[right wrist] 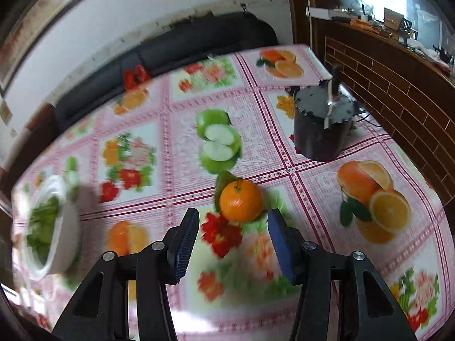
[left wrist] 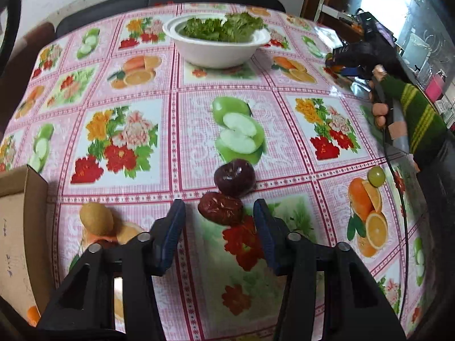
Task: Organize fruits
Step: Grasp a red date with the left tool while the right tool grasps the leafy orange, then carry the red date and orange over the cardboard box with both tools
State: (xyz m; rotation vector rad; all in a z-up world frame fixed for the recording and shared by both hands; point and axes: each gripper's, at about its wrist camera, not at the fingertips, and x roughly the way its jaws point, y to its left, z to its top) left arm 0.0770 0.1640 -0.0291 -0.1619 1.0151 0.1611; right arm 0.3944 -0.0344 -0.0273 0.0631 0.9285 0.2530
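While both grippers approach, nothing is held yet. Left wrist view: left gripper (left wrist: 219, 213) jaws spread, wrinkled red date (left wrist: 220, 209) between them, untouched; dark plum (left wrist: 234, 180) at 12 o'clock. Right wrist view: right gripper (right wrist: 233, 221) jaws spread, orange (right wrist: 241, 200) just beyond the tips. Next: advance, then close.

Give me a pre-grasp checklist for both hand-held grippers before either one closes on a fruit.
1. Left hand-held gripper open, nothing gripped: ok.
2. Wrinkled red date lies between the left fingertips: ok.
3. Dark red fruit touches the date just behind it and may get nudged: not ok.
4. Right hand-held gripper open, nothing gripped: ok.
5. Orange sits just ahead of the right fingertips, not yet between the pads: not ok.
6. Drop-off place: cardboard box at the left edge, bowl of greens at the far side; which one takes the fruit: cannot tell.
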